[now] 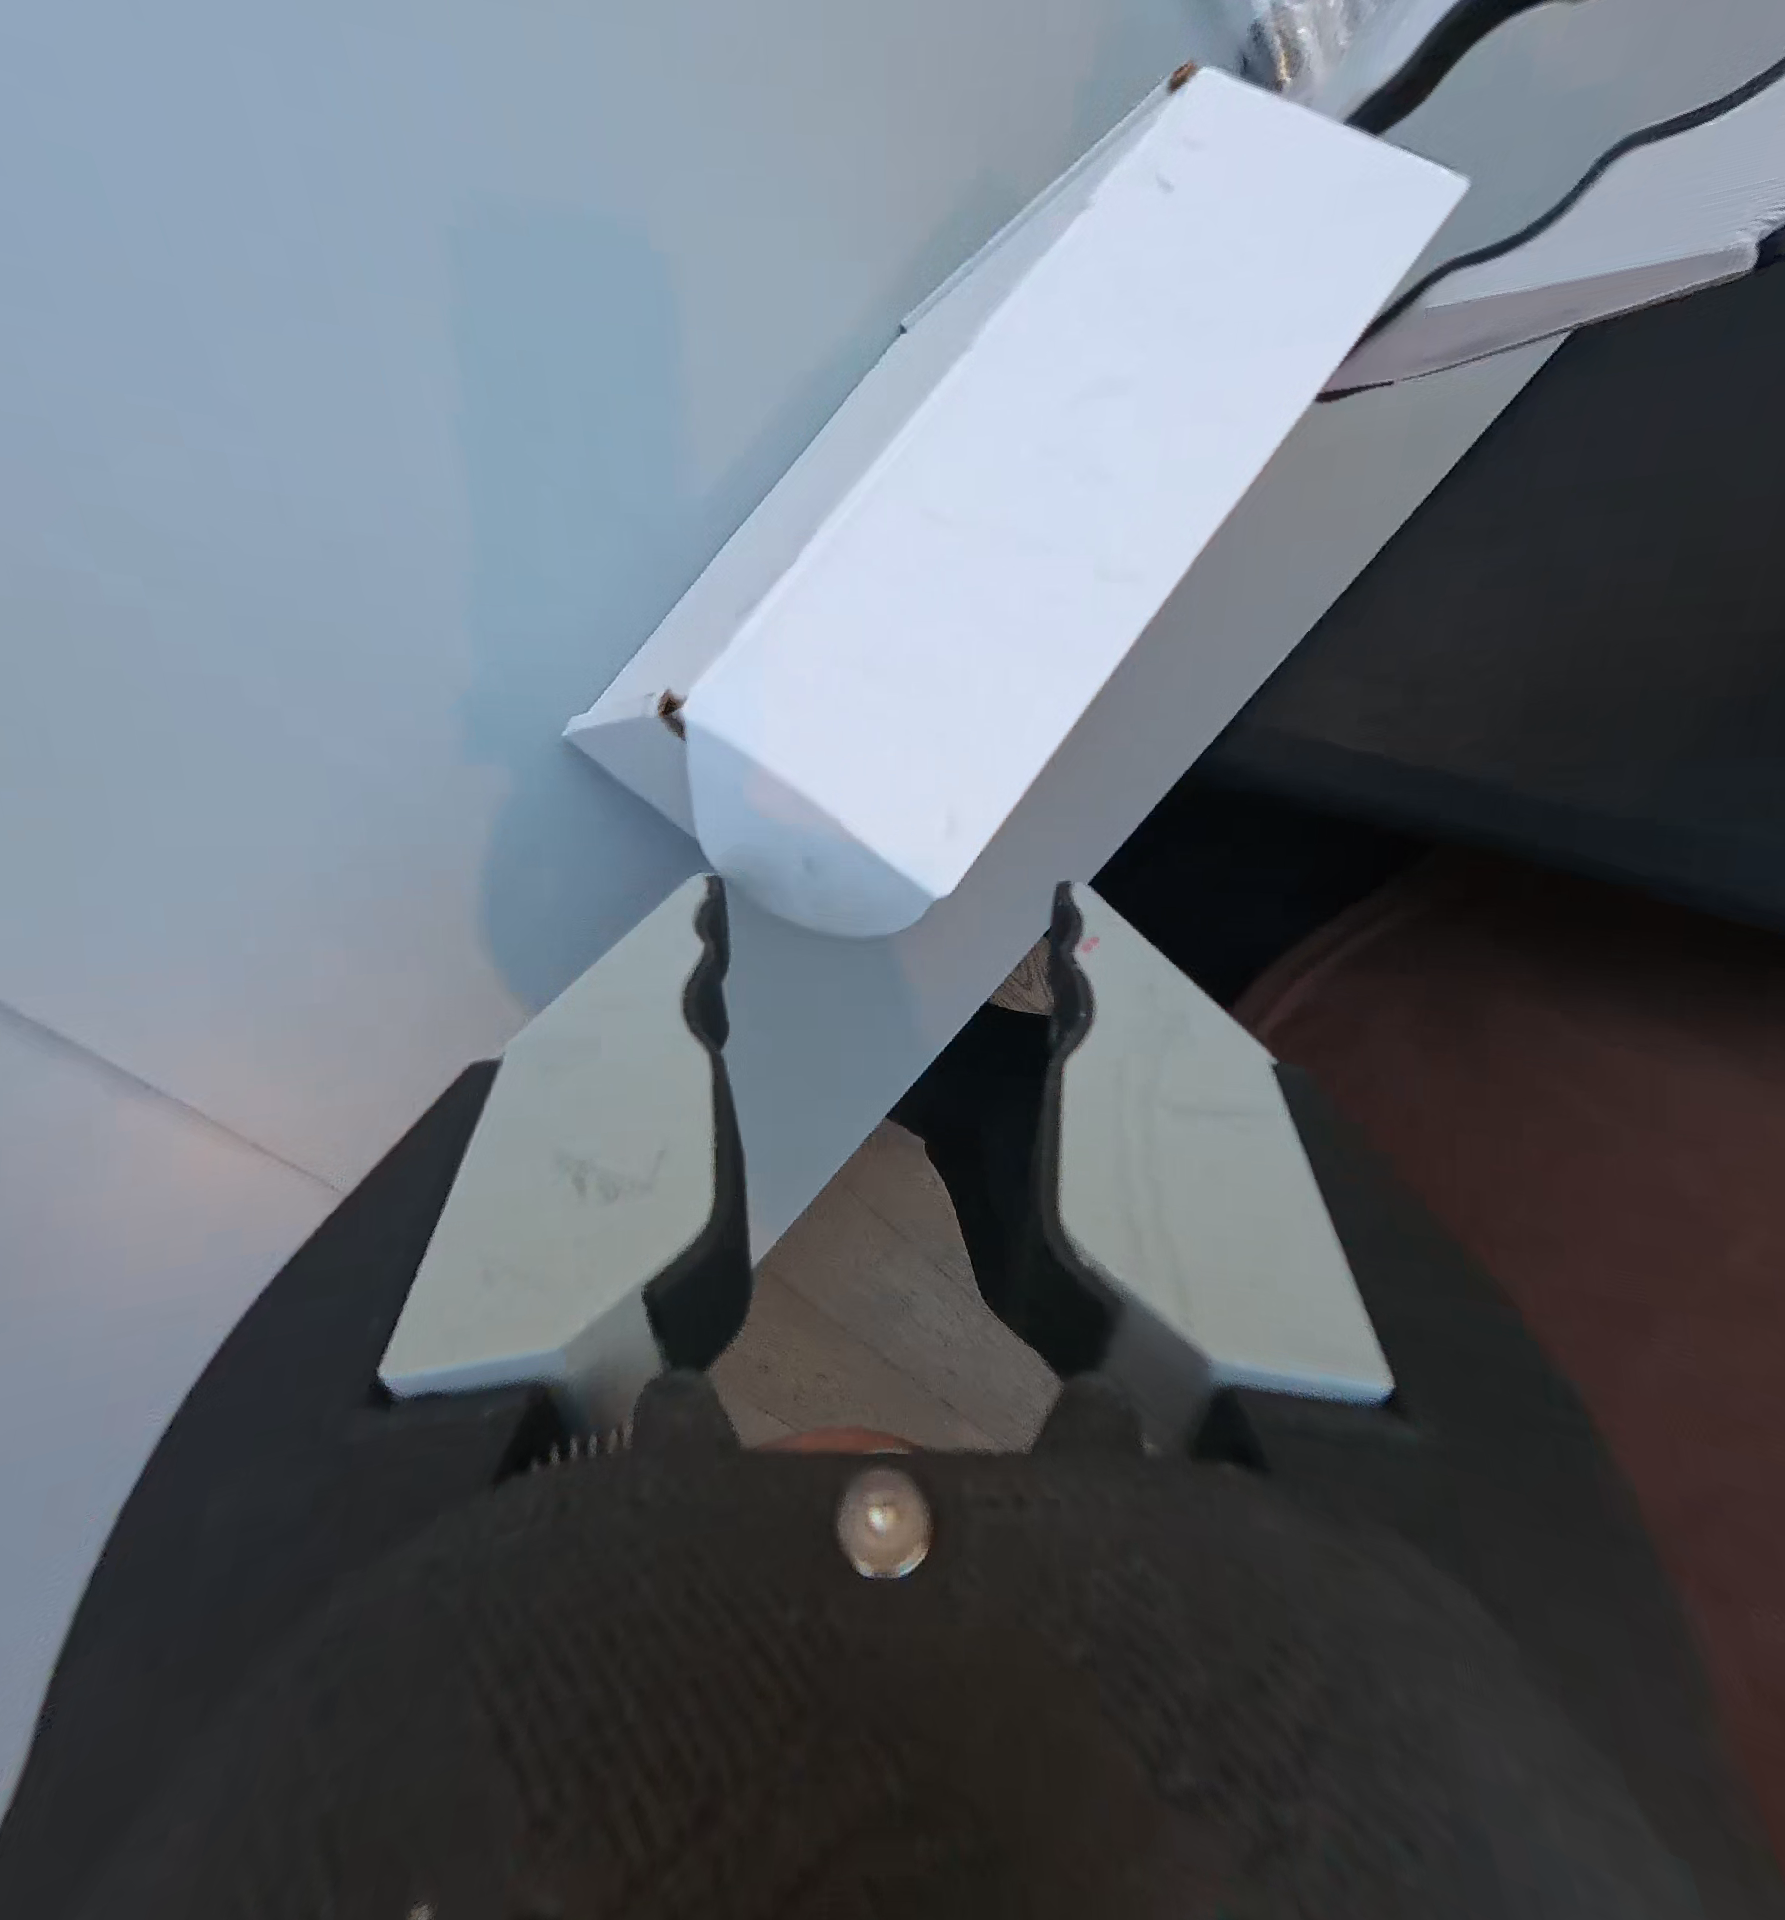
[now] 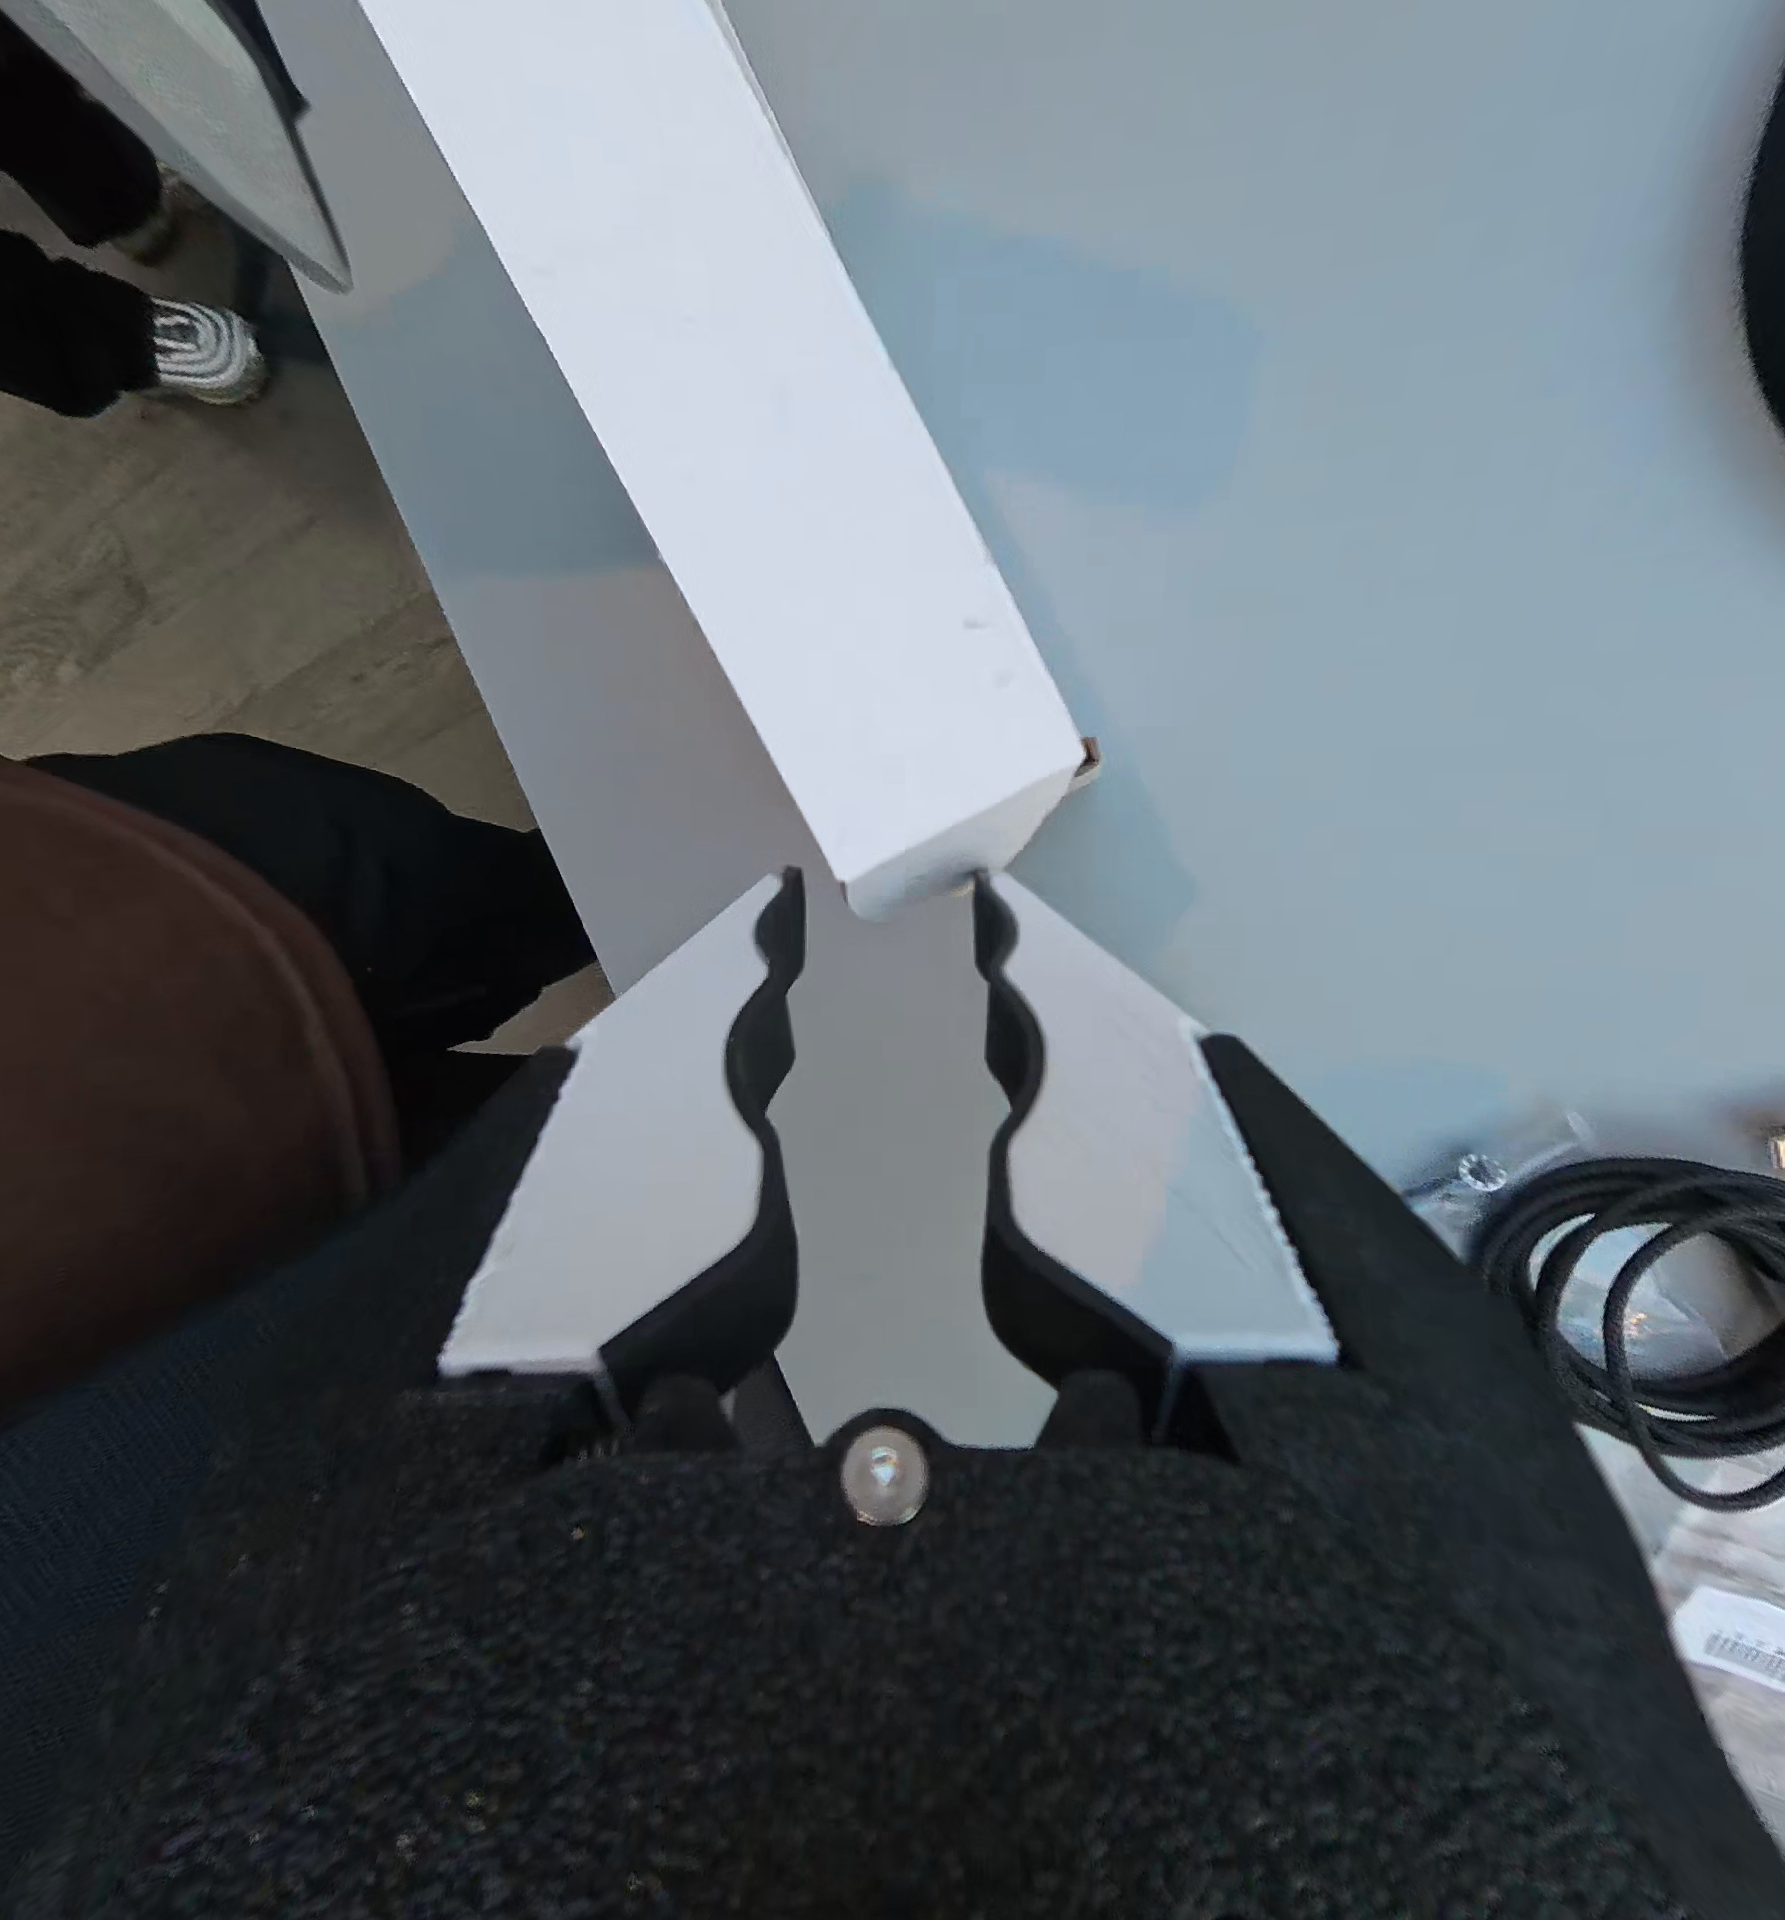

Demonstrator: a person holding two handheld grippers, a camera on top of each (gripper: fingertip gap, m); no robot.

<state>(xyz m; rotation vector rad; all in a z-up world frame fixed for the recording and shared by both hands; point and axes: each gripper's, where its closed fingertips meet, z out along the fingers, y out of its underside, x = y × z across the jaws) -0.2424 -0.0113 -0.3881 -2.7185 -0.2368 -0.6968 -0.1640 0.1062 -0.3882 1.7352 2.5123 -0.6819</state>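
A pale table [image 2: 1387, 520] bears a long white box [image 1: 992, 540] lying at its edge, the left gripper [image 1: 888, 904] and right gripper [image 2: 883, 883] at opposite ends (both jaws spread, gripping nothing), a coiled black cable [image 2: 1677, 1320] nearby.

Left gripper [image 1: 888, 904] sits with jaws apart, its tips right at the near end of a long white box [image 1: 1023, 540]. The box lies slantwise beside the white table's [image 1: 244, 468] edge. At the box's far end, the other gripper [image 1: 1553, 239] reaches in from the top right.
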